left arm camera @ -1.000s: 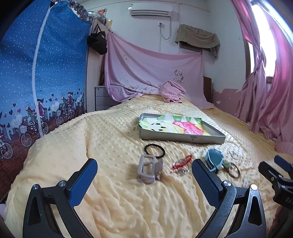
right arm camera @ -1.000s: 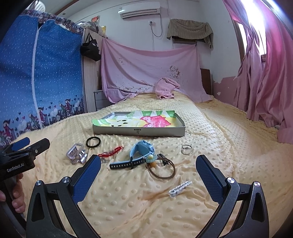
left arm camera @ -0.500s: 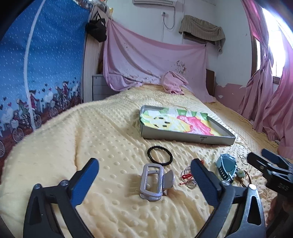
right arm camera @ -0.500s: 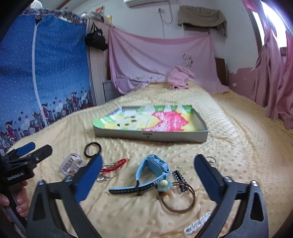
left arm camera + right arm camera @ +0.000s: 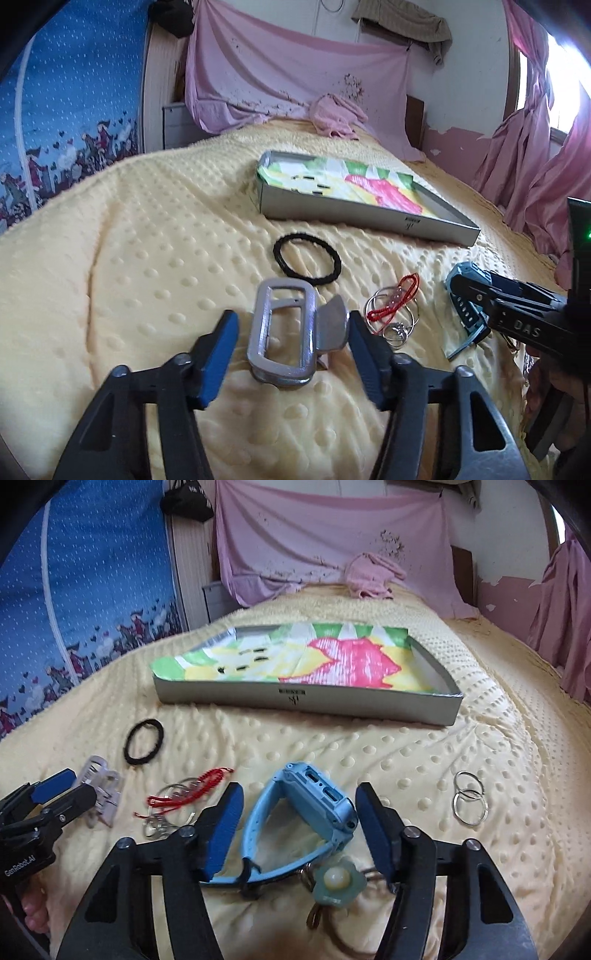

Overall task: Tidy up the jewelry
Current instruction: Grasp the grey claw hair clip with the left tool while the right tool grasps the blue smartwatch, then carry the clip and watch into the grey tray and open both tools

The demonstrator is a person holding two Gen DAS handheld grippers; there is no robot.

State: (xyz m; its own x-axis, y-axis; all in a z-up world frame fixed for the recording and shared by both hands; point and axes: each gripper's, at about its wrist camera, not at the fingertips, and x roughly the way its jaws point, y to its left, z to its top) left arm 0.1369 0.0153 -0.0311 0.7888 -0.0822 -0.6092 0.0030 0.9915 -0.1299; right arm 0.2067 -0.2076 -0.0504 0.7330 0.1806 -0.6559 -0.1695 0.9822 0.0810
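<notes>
Left wrist view shows the left gripper (image 5: pixel 290 341) low over the yellow bed (image 5: pixel 129 240), its blue fingers (image 5: pixel 218 354) on either side of a grey hair clip (image 5: pixel 284 332). The jaws are closing; a gap shows on the left side of the clip, while the right pad sits just at the clip's flap, so the clip lies between them, not yet pinched. Beyond the clip lies a black hair tie (image 5: pixel 306 258), and to its right a red cord (image 5: pixel 393 302) across some metal rings. Farther back rests the tray (image 5: pixel 354 218), grey-walled with a bright lining. At the right edge the right gripper reaches over a blue watch (image 5: pixel 458 291).

Right wrist view shows the right gripper (image 5: pixel 299 825) with its fingers (image 5: pixel 221 827) flanking the watch (image 5: pixel 314 805), which lies on the bed with its strap looped. These jaws are closing too, with gaps on both sides of the watch. A flower charm (image 5: pixel 336 880) lies just below the watch, and two key rings (image 5: pixel 469 797) lie well off to the right. The tray (image 5: pixel 303 701) sits beyond, with no jewelry seen inside.
</notes>
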